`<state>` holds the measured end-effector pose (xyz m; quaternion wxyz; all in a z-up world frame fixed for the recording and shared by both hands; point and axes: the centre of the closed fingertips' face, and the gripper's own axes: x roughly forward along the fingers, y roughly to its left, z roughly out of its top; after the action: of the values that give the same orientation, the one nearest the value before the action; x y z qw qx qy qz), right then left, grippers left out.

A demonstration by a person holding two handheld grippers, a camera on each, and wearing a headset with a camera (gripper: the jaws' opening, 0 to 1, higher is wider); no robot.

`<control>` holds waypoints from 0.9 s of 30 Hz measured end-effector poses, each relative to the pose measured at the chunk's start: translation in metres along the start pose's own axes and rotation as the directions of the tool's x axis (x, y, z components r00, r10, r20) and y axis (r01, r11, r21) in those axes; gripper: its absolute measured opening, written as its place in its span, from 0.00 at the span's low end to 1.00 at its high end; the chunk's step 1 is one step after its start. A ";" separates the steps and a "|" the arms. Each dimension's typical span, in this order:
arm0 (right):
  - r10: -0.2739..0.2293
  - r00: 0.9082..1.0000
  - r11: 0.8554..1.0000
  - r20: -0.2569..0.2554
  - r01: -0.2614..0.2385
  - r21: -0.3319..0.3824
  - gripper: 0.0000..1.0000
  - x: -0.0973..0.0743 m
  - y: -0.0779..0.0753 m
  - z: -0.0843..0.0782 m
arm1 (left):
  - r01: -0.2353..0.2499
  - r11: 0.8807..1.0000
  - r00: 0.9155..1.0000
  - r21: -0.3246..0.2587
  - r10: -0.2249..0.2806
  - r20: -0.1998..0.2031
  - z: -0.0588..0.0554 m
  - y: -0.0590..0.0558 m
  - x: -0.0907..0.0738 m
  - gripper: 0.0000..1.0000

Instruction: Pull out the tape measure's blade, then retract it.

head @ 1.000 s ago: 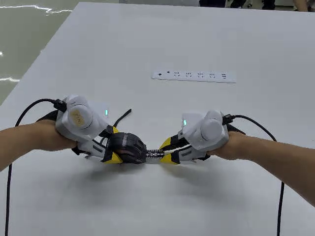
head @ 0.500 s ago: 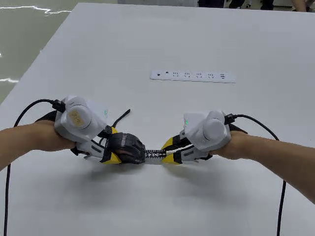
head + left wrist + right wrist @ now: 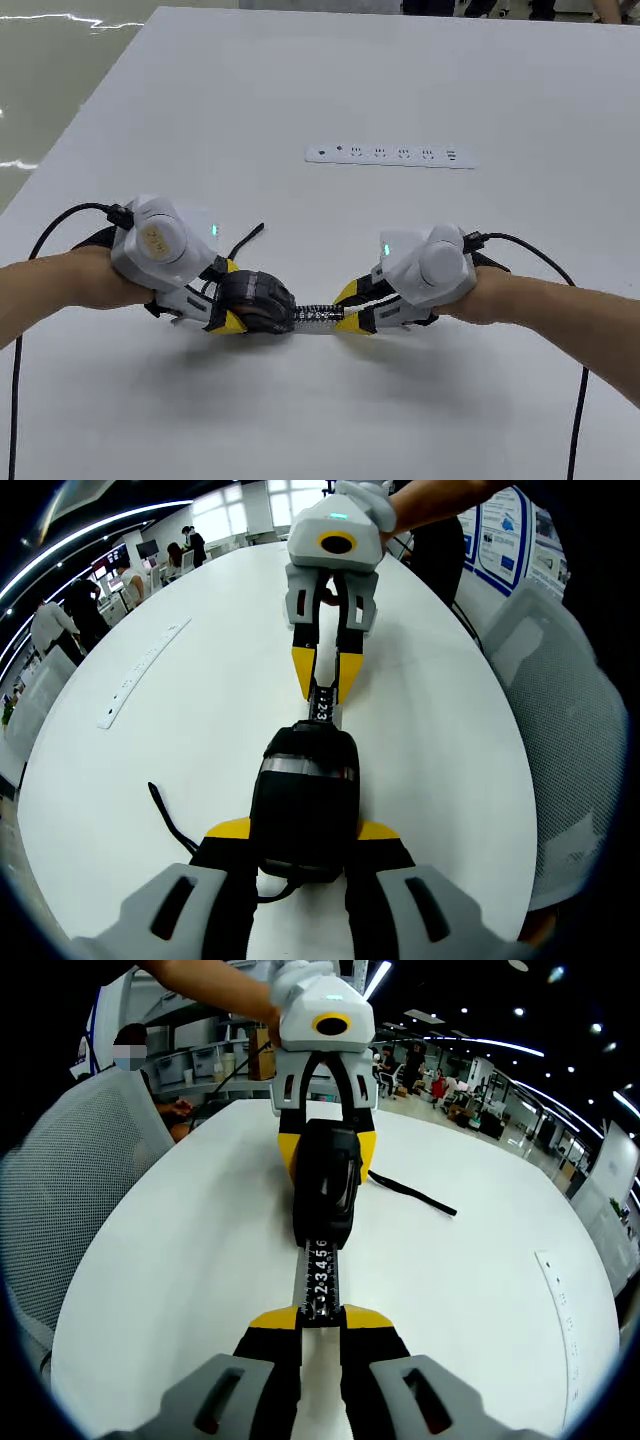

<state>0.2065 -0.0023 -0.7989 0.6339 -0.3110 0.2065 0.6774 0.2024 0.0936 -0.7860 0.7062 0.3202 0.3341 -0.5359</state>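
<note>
L tool clenched on tape measure body, low over the counter, near its front; R tool pinching blade end; short stretch of blade out btwn them; power strip well behind.

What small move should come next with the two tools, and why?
Probably draw the right tool away from the case. It pinches the blade near its end, the left tool clamps the case, and only a short stretch of blade is out.
</note>
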 end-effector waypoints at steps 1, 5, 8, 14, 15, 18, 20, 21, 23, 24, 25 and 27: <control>0.000 1.000 1.000 0.000 0.000 0.000 0.13 0.000 0.000 0.000 | 0.000 1.000 1.000 0.000 0.000 0.000 0.000 0.000 0.000 0.29; 0.001 1.000 1.000 -0.001 -0.001 0.001 0.13 -0.001 0.000 0.000 | 0.000 1.000 1.000 0.000 0.000 -0.001 0.000 0.000 0.000 0.29; 0.002 1.000 1.000 -0.001 -0.002 0.002 0.13 -0.001 0.000 -0.001 | 0.000 1.000 1.000 0.000 0.000 -0.001 0.000 0.000 0.000 0.29; 0.003 1.000 1.000 -0.002 -0.003 0.006 0.13 -0.002 0.000 -0.002 | 0.001 1.000 1.000 0.000 -0.001 -0.001 0.000 -0.001 -0.001 0.29; 0.003 1.000 1.000 -0.003 -0.003 0.005 0.13 -0.002 0.000 -0.003 | 0.001 1.000 1.000 0.000 -0.001 -0.001 0.000 -0.001 -0.001 0.29; 0.004 1.000 1.000 -0.004 -0.004 0.007 0.13 -0.002 -0.001 -0.005 | 0.001 1.000 1.000 0.000 -0.001 -0.001 0.000 -0.001 -0.001 0.29; 0.004 1.000 1.000 -0.004 -0.004 0.008 0.13 -0.003 -0.002 -0.006 | 0.001 1.000 1.000 0.000 -0.001 -0.001 0.001 -0.001 -0.001 0.29; 0.005 1.000 1.000 -0.004 -0.005 0.009 0.13 -0.003 -0.002 -0.006 | 0.001 1.000 1.000 0.001 -0.001 -0.001 0.000 -0.001 -0.001 0.29; 0.005 1.000 1.000 -0.005 -0.005 0.008 0.13 -0.003 -0.003 -0.008 | 0.001 1.000 1.000 0.001 -0.001 -0.001 0.000 -0.001 -0.001 0.29; 0.005 1.000 1.000 -0.006 -0.005 0.008 0.13 -0.004 -0.003 -0.008 | 0.002 1.000 1.000 0.001 -0.002 -0.001 0.000 0.000 -0.001 0.29; 0.005 1.000 1.000 -0.006 -0.005 0.008 0.13 -0.004 -0.002 -0.008 | 0.002 1.000 1.000 0.001 -0.002 -0.001 0.000 0.000 -0.001 0.29; 0.005 1.000 1.000 -0.007 -0.005 0.008 0.13 -0.005 -0.002 -0.008 | 0.003 1.000 1.000 0.001 -0.003 -0.001 0.000 0.000 0.000 0.29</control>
<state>0.2092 -0.0111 -0.8009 0.6328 -0.3103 0.2123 0.6769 0.2025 0.0941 -0.7858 0.7050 0.3205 0.3345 -0.5370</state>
